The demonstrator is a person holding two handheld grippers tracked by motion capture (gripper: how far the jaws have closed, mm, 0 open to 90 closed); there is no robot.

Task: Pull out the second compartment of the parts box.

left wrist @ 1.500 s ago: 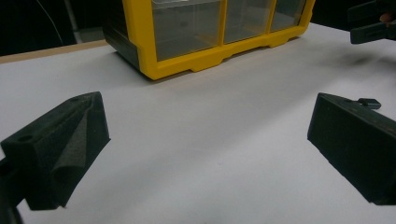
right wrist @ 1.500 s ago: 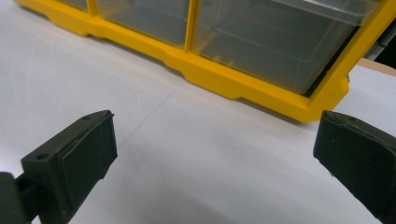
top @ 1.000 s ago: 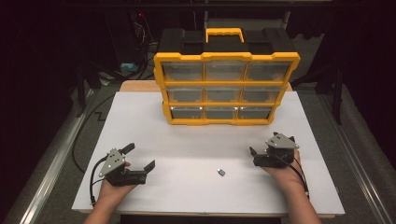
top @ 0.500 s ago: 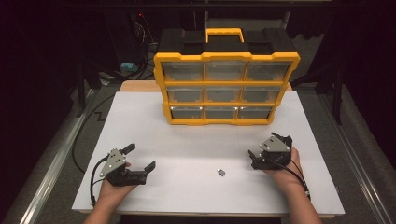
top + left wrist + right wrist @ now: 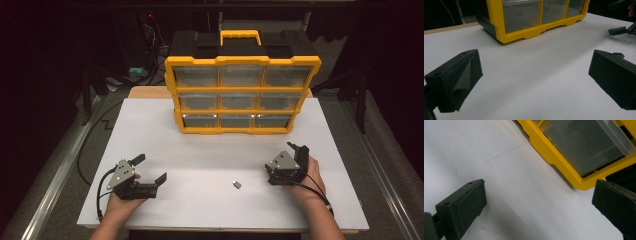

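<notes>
The left gripper is resting near the desk's front-left corner, jaws spread and empty. A small grey metal part is lying near the front edge, between both grippers. The right gripper, jaws spread, is hovering just beside it. Likely step: approaching; next, closing on the part.
</notes>
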